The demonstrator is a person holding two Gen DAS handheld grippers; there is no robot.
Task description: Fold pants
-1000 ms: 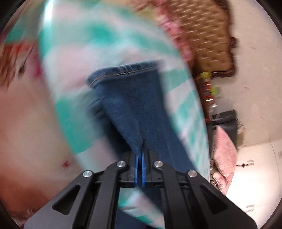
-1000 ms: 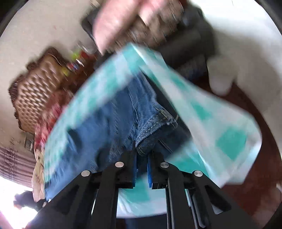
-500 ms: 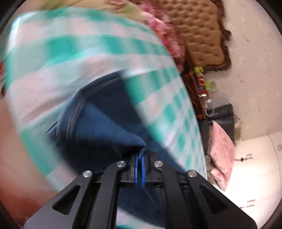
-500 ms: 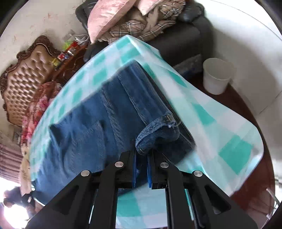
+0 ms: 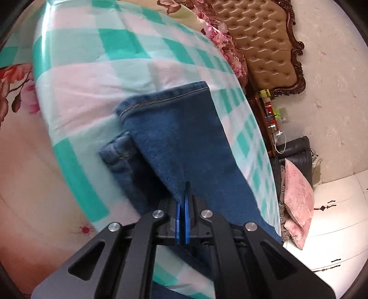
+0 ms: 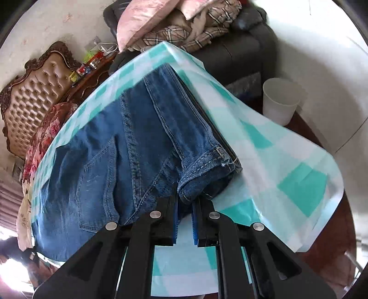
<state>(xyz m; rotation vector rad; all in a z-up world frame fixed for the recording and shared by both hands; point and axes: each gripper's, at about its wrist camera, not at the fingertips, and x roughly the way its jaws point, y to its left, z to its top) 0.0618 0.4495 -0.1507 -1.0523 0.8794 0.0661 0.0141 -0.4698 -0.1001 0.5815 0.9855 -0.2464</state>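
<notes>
Blue denim pants (image 6: 119, 147) lie on a table covered with a teal and white checked cloth (image 6: 294, 184). In the right wrist view the waist and back pocket lie to the left, and a folded leg cuff (image 6: 207, 168) reaches to my right gripper (image 6: 185, 207), which is shut on the cuff. In the left wrist view a leg of the pants (image 5: 184, 142) lies folded over, its hem (image 5: 161, 101) at the far end. My left gripper (image 5: 182, 207) is shut on the near fold of this leg.
A brown tufted headboard (image 5: 264, 46) and floral bedding (image 5: 220, 39) stand behind the table. A dark sofa (image 6: 230, 53) holds pink pillows (image 6: 142, 20) and a plaid blanket. A white bucket (image 6: 280, 101) stands on the floor to the right. The cloth hangs over the table's edges.
Both grippers have carried the pants leg over the table and lowered it. The leg now lies flatter on the cloth, and the motion blur has gone.
</notes>
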